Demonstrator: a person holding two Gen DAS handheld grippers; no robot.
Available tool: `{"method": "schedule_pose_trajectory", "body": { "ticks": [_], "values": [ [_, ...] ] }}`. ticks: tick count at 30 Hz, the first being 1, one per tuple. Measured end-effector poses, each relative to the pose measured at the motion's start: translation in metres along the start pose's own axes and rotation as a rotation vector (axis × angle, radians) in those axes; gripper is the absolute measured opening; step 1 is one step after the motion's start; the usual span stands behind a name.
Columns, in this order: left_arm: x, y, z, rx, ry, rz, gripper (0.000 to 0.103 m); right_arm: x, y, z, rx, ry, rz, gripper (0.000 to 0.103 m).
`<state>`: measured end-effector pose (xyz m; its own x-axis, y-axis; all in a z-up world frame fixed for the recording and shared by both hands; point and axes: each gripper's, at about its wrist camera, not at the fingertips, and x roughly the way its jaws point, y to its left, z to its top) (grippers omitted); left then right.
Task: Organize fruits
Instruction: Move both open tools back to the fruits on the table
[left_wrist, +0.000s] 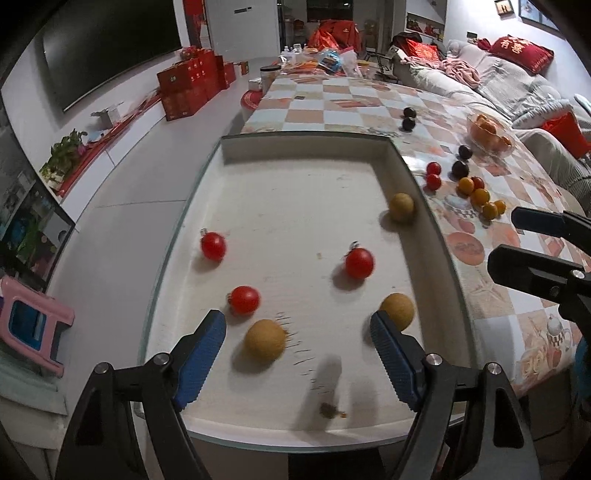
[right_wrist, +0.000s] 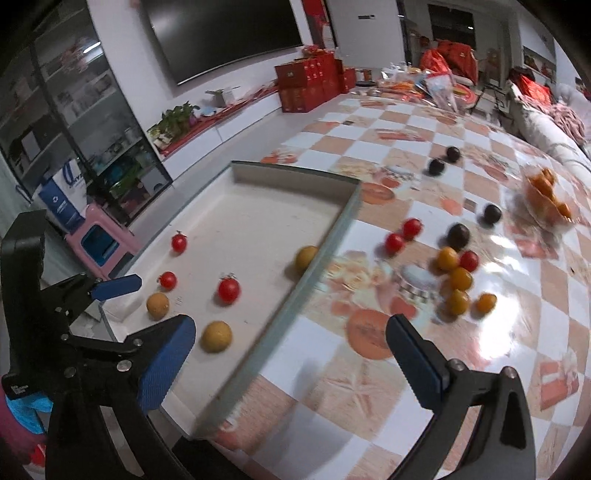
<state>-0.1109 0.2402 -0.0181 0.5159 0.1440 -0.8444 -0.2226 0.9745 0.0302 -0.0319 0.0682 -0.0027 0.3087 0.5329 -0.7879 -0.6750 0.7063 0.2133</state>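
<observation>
Over the white tray (left_wrist: 417, 221) I hold my left gripper (left_wrist: 297, 354) with its jaws spread and nothing between them. Inside the tray lie three red cherry tomatoes (left_wrist: 213, 246) and three tan round fruits (left_wrist: 265, 342): one tan fruit sits just ahead of the left gripper, another touches its right-hand finger (left_wrist: 391, 350) from behind, and the third rests against the tray's right wall. My right gripper (right_wrist: 291, 354) hangs above the tray's right rim, released wide, gripping nothing. Right of the tray, on the checkered tablecloth (right_wrist: 369, 369), a loose cluster of orange (right_wrist: 458, 301) and red cherry tomatoes lies beside dark round fruits (right_wrist: 458, 235). Beyond that cluster, farther from the tray, stands a clear bowl (left_wrist: 489, 136) with orange fruit.
</observation>
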Motion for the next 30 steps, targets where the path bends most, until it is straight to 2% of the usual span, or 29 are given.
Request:
{"method": "schedule_pose_trajectory", "body": {
  "ticks": [11, 18, 23, 26, 30],
  "values": [
    [-0.006, -0.043, 0.001, 0.052, -0.014, -0.024, 0.082, -0.012, -0.044, -0.038, 0.063, 0.041, -0.024, 0.103],
    [-0.018, -0.076, 0.013, 0.072, -0.052, -0.072, 0.082, -0.025, -0.077, -0.053, 0.079, 0.042, -0.124, 0.103],
    [-0.025, -0.116, 0.034, 0.109, -0.098, -0.115, 0.082, -0.034, -0.104, -0.052, 0.072, 0.022, -0.239, 0.103],
    [-0.018, -0.138, 0.044, 0.129, -0.099, -0.126, 0.082, -0.035, -0.123, -0.053, 0.069, 0.020, -0.292, 0.103],
    [-0.002, -0.162, 0.054, 0.134, -0.084, -0.128, 0.082, -0.034, -0.150, -0.055, 0.098, 0.019, -0.302, 0.103]
  ]
}}
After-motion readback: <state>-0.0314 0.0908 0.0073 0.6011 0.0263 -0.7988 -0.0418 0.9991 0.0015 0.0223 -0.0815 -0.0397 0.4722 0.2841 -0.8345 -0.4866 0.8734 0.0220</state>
